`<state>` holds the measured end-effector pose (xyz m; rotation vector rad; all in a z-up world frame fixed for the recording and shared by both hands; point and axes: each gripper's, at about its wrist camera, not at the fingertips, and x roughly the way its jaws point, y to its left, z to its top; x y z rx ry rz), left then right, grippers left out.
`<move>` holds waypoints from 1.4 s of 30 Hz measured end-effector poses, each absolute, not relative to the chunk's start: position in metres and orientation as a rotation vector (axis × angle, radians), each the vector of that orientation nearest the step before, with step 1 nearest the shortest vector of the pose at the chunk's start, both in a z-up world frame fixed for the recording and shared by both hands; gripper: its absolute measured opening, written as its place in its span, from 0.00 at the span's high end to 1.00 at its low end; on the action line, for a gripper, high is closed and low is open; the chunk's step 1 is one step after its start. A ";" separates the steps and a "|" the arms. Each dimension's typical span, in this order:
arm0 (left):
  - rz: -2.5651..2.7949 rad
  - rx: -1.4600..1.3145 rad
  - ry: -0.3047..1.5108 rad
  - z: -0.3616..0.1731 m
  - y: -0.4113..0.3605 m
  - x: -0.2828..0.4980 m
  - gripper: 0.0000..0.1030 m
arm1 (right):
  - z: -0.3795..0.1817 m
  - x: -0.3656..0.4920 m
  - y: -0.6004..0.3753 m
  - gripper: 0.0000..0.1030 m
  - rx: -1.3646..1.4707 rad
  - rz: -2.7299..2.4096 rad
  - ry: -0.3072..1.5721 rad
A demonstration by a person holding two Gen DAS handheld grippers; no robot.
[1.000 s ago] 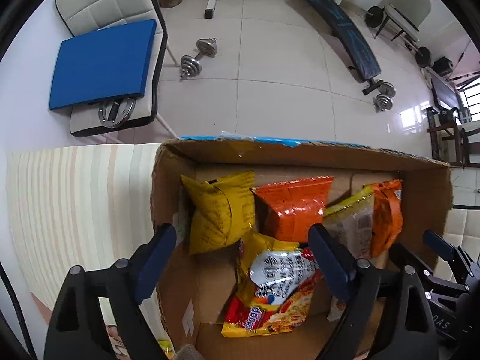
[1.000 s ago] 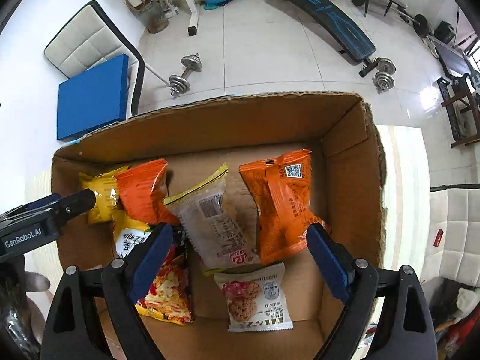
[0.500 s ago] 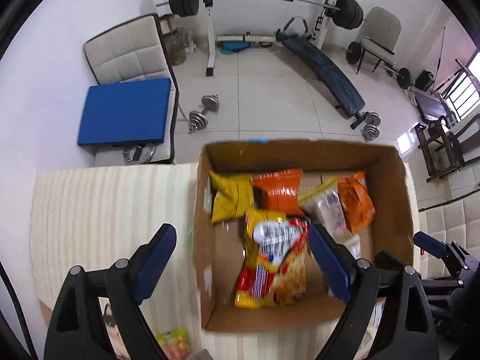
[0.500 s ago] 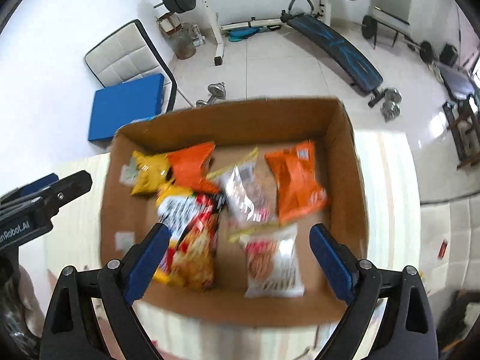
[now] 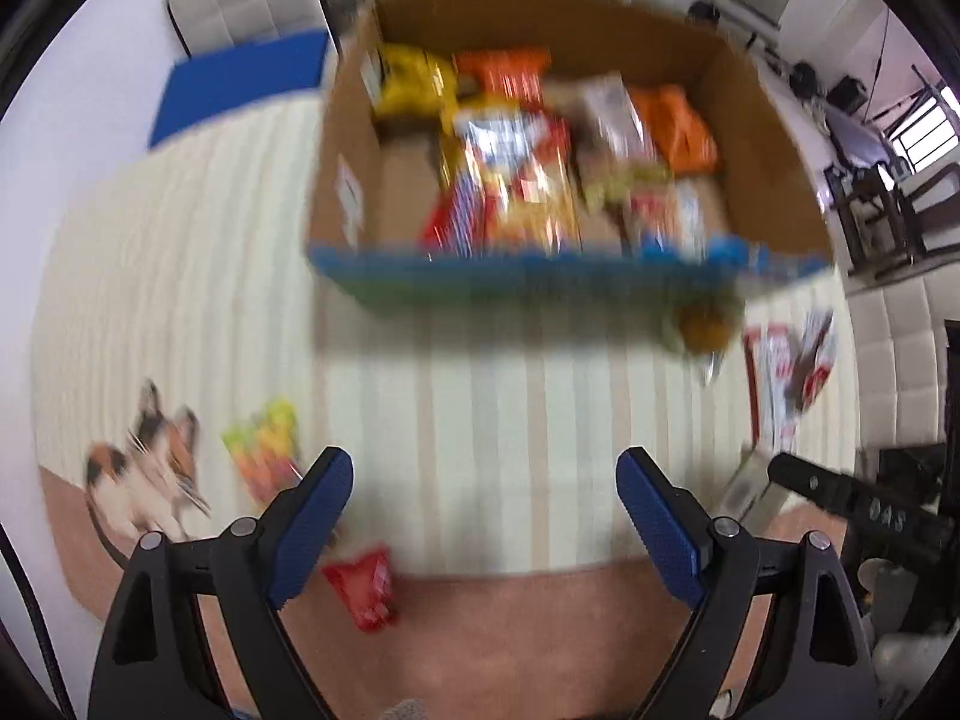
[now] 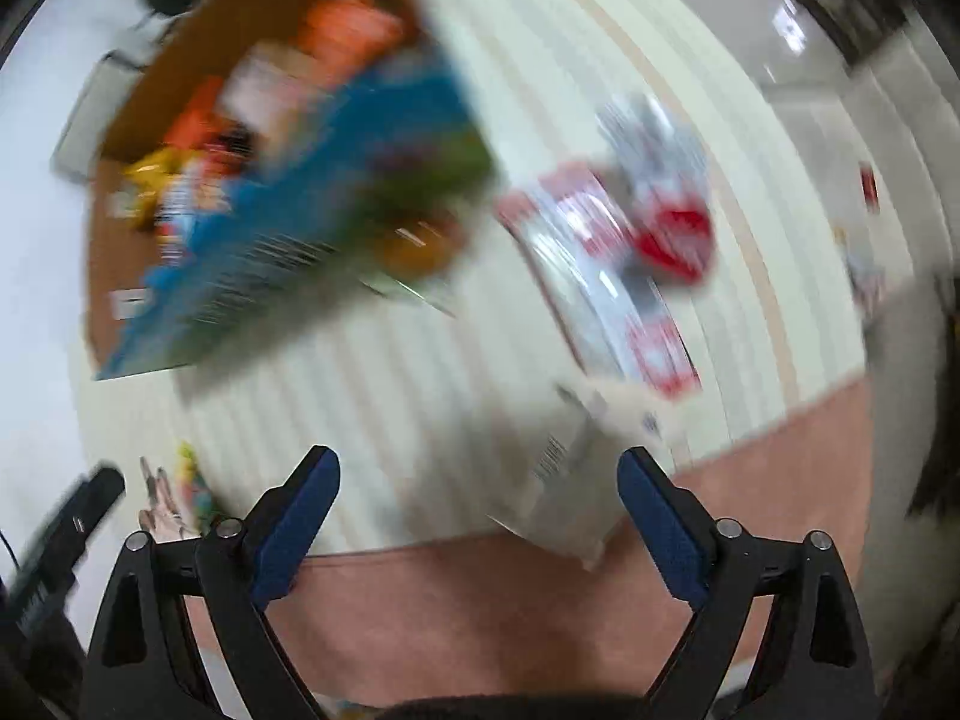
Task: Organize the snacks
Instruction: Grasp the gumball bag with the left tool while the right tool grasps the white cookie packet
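Observation:
A cardboard box with a blue and green front wall holds several snack bags, orange, yellow and red; it shows blurred at the top of the left wrist view and as the box at upper left of the right wrist view. My left gripper hangs open over the striped cloth, nothing between its fingers. A small red packet lies by its left finger. My right gripper has its jaws closing above a white packet that lies near the right finger, untouched by the pads.
A striped cream cloth covers the table, with a cat picture and a yellow-green candy bag at the left. Red and white packets lie right of the box. The left gripper shows at the left edge.
Both grippers have pulled back from above the box to the near part of the table. The right wrist view has rolled, and the white packet has come under the right gripper.

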<state>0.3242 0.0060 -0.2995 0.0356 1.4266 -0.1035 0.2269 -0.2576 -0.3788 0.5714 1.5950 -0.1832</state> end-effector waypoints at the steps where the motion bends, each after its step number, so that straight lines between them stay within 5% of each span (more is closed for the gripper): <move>1: -0.099 0.042 1.442 -0.308 0.003 0.318 0.13 | -0.387 0.222 -0.261 0.13 0.589 -0.196 1.608; 16: -0.039 0.013 1.499 -0.345 0.013 0.287 0.13 | -0.441 0.199 -0.260 0.49 0.528 -0.258 1.696; 28: 0.043 -0.111 1.507 -0.336 0.073 0.287 0.13 | -0.403 0.203 -0.183 0.50 0.235 -0.079 1.592; 42: 0.195 -0.559 1.603 -0.363 0.211 0.309 0.13 | -0.384 0.248 -0.060 0.50 0.132 0.113 1.562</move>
